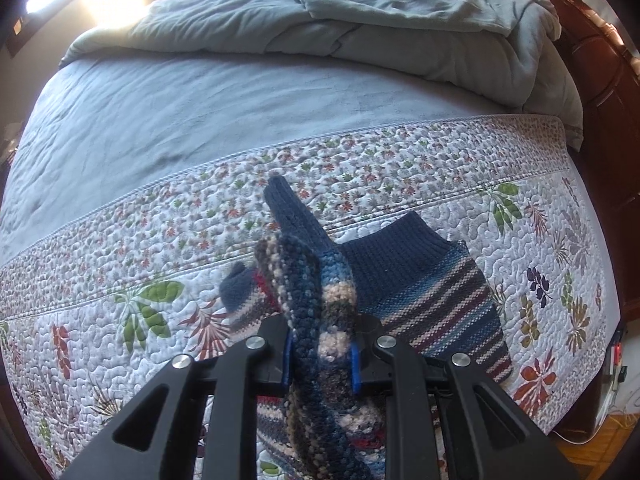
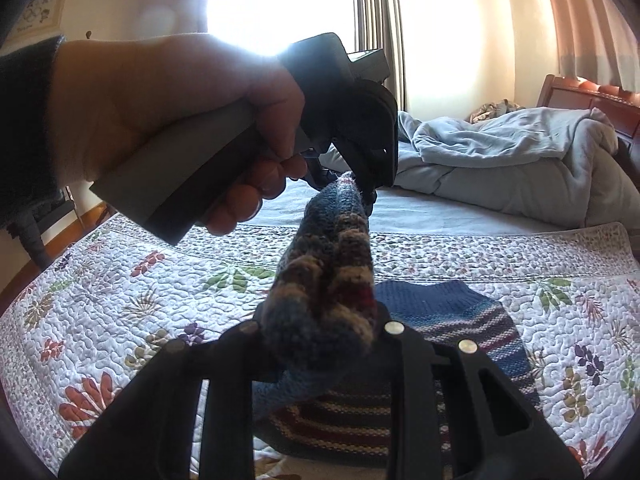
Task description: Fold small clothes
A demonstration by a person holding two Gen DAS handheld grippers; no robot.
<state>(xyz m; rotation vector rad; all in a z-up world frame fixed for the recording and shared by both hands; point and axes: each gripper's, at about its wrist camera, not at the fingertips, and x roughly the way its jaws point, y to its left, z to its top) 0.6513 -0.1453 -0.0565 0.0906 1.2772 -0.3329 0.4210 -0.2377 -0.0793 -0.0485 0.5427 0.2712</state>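
A small striped knit sweater (image 1: 436,300) with a dark blue ribbed collar lies on the floral quilt (image 1: 120,280). My left gripper (image 1: 320,354) is shut on a bunched fold of the sweater, one sleeve (image 1: 292,212) sticking up beyond it. My right gripper (image 2: 324,332) is shut on another bunched part of the sweater (image 2: 332,280), lifted above the quilt (image 2: 120,300). In the right wrist view the left gripper (image 2: 368,184), held in a hand, pinches the far end of the same lifted fold. The rest of the sweater (image 2: 452,312) lies flat below.
A crumpled light blue duvet (image 1: 360,20) lies at the bed's far side on a blue sheet (image 1: 160,120). A red wooden headboard (image 1: 612,120) is at the right. A bright window and curtains (image 2: 376,20) are behind.
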